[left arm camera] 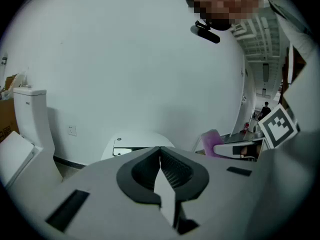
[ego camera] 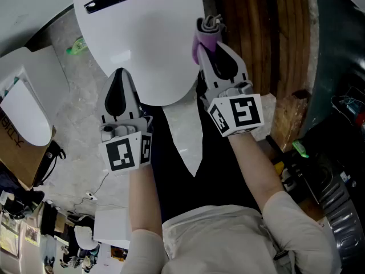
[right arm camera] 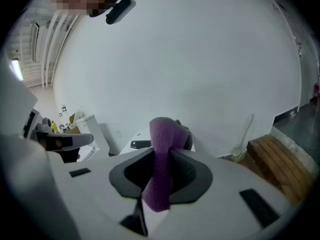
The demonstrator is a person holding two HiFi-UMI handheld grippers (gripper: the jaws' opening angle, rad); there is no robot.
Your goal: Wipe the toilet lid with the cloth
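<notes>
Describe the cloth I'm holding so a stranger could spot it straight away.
Start at the big white oval toilet lid. At its right edge, the right gripper is shut on a fuzzy purple cloth. Nothing else nearby is purple; the left gripper holds nothing.

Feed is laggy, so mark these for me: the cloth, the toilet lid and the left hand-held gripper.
cloth (right arm camera: 161, 149), right gripper view, purple fold clamped between the jaws.
toilet lid (ego camera: 142, 33), head view, bare white top.
left hand-held gripper (ego camera: 121, 73), head view, tips of its shut jaws.
</notes>
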